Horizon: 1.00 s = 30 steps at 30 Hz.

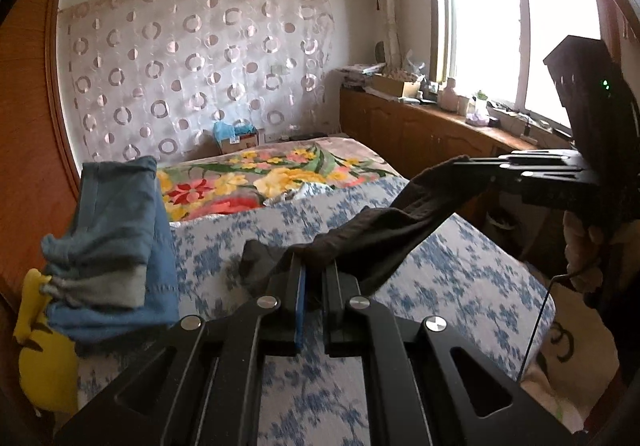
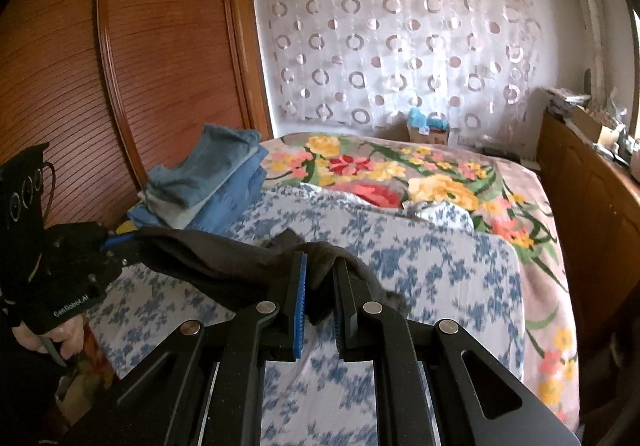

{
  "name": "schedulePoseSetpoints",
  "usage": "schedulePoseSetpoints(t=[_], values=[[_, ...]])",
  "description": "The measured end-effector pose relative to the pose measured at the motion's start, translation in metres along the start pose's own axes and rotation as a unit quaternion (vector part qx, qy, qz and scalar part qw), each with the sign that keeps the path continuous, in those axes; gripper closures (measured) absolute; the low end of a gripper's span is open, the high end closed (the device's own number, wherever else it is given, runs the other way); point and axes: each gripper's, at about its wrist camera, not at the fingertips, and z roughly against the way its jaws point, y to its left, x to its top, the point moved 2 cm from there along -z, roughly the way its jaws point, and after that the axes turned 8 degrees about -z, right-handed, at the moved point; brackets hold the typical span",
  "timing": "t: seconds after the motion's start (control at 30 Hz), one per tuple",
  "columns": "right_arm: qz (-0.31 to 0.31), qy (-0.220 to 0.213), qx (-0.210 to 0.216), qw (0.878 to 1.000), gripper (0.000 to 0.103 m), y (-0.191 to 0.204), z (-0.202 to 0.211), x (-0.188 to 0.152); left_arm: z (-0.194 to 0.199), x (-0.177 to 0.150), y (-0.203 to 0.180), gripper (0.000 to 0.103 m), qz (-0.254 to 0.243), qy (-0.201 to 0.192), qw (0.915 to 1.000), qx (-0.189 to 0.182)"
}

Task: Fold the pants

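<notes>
The left gripper (image 1: 314, 278) is clamped on one end of the dark grey soft-fabric pants (image 1: 360, 234). The right gripper (image 2: 320, 278) is clamped on the other end. The garment hangs stretched between them, above the blue-and-white floral bedsheet (image 1: 460, 266). Keep both grips closed and level, hold the span taut, and lower it flat onto the sheet before folding. Avoid the stack of folded blue clothes (image 1: 116, 230) further left. The multicoloured flowered blanket (image 2: 420, 173) lies beyond.

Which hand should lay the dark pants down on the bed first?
Left, probably. The left gripper holds its end of the pants low over the blue-flowered sheet; the right gripper holds the other end higher up.
</notes>
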Motion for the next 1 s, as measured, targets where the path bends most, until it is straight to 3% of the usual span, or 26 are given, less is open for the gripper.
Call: schedulePoseSetpoints(t=[0.3,0.67,1.0], values=[[-0.010,0.022,-0.001,1.000,0.092,0.011,0.020,-0.042,0.020,-0.039,-0.025,0.096,0.001,0.024,0.9997,-0.005],[-0.063,0.064,0.014,0.996,0.092,-0.004,0.017,-0.100,0.014,-0.105,-0.056,0.096,0.004,0.085,0.9960,-0.026],[-0.077,0.066,0.017,0.995,0.092,-0.007,0.033,-0.110,0.027,-0.125,-0.076,0.096,0.004,0.096,0.9947,-0.038]])
